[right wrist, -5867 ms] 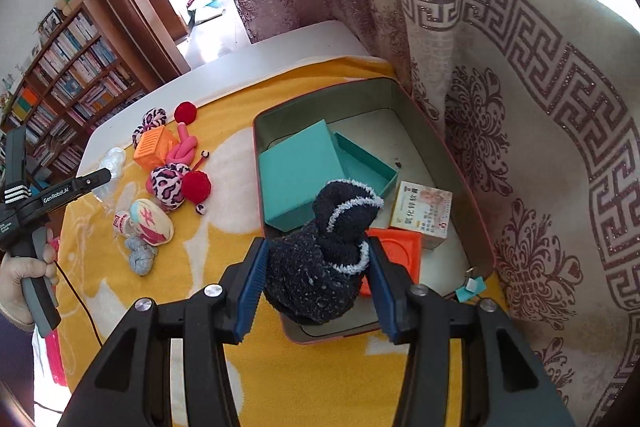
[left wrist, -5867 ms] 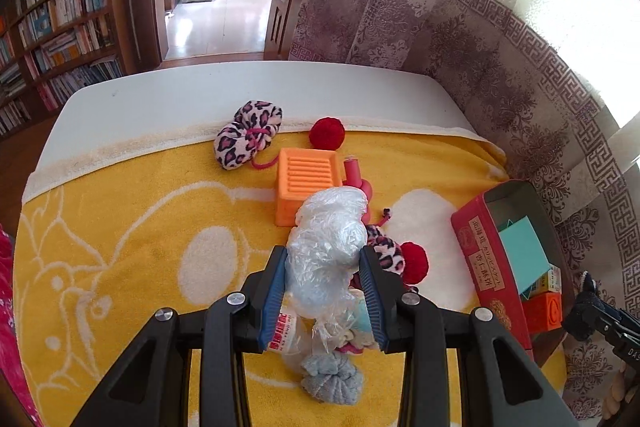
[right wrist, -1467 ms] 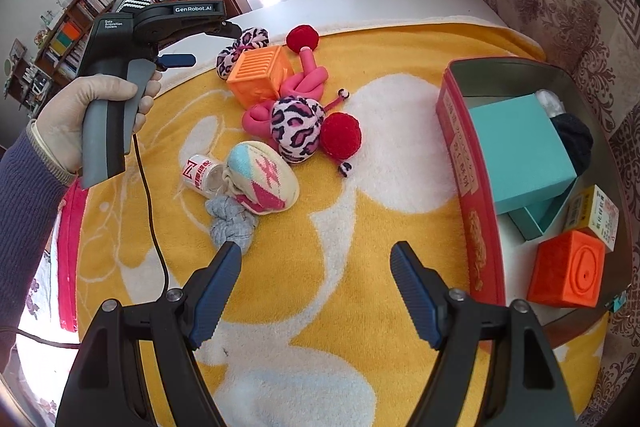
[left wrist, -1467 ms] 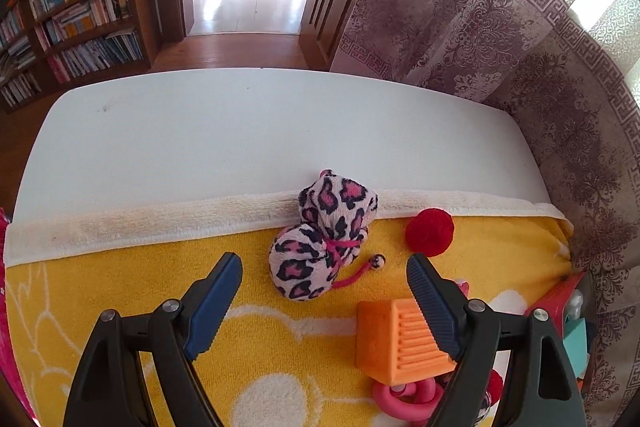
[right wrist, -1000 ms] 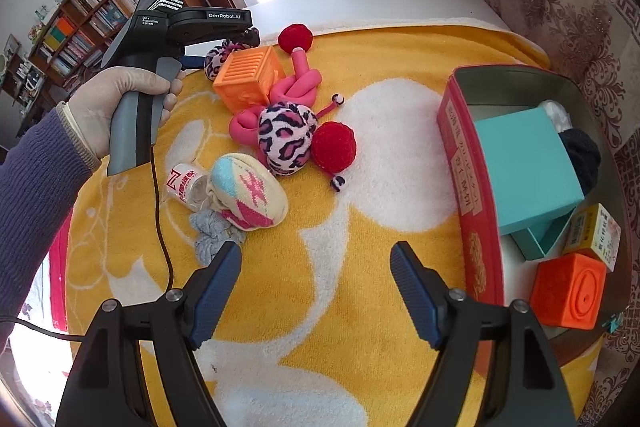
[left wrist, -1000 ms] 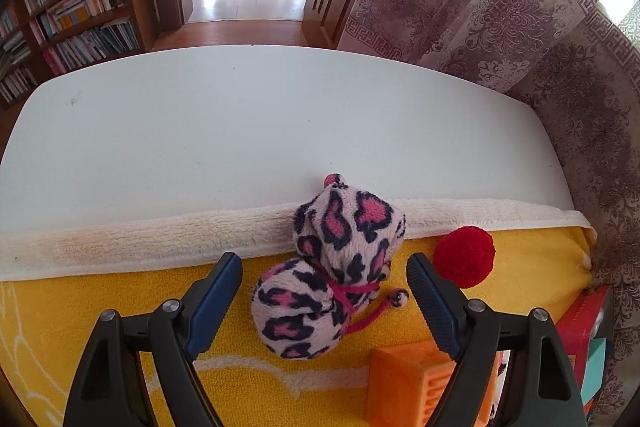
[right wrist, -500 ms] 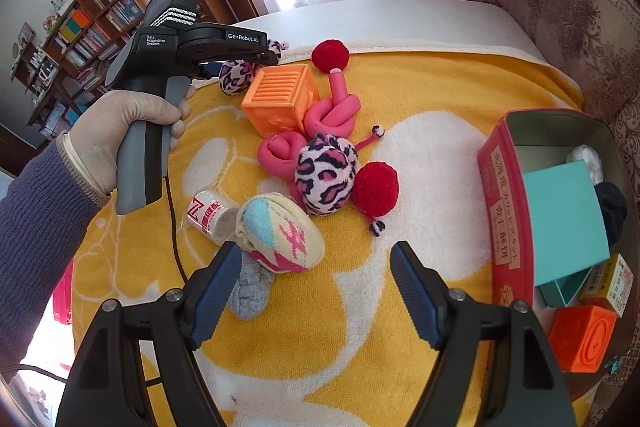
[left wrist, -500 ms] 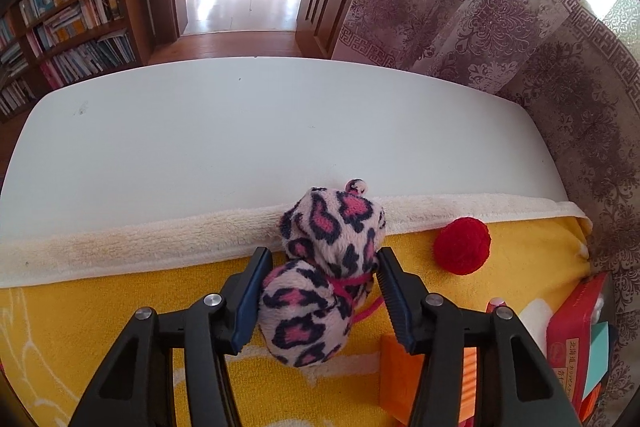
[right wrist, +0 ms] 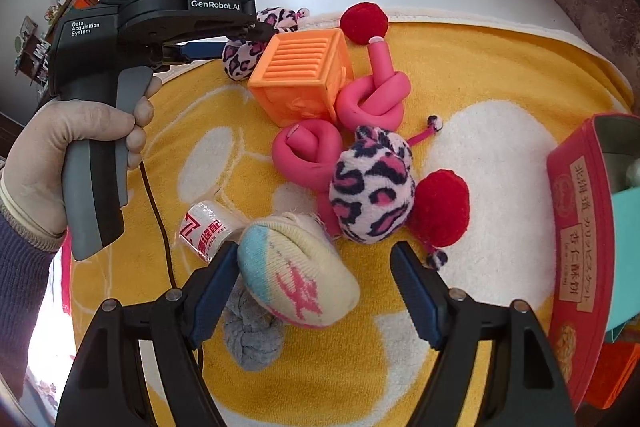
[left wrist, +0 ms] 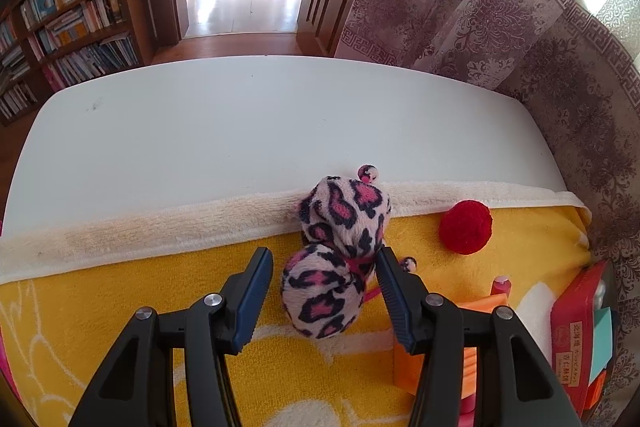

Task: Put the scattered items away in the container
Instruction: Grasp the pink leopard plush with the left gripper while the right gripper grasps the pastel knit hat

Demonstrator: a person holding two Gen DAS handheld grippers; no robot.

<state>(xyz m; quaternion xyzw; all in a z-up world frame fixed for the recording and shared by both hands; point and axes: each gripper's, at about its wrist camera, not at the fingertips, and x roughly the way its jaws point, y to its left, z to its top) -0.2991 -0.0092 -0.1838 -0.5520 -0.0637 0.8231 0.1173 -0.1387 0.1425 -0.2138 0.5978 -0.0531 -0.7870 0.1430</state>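
Observation:
My left gripper (left wrist: 324, 283) has its jaws closed in around a pink leopard plush (left wrist: 332, 259) at the far edge of the yellow towel (left wrist: 160, 275); the right pad touches it, a small gap shows on the left. It also shows in the right wrist view (right wrist: 244, 51). My right gripper (right wrist: 312, 283) is open, low over a rolled pastel sock (right wrist: 296, 275), which lies partly between its jaws. The red box (right wrist: 576, 227) stands at the right with a teal box (right wrist: 626, 255) inside.
On the towel lie an orange cube (right wrist: 304, 75), pink knotted tubes (right wrist: 360, 115), a second leopard plush (right wrist: 372, 195), two red pompoms (right wrist: 440, 207), a grey scrunchie (right wrist: 252, 331) and a white roll (right wrist: 208, 227). Bare white table (left wrist: 260, 123) lies beyond; curtains stand at the right.
My left gripper closed in around the leopard plush. My right gripper moved forward and down over the pastel sock, still open.

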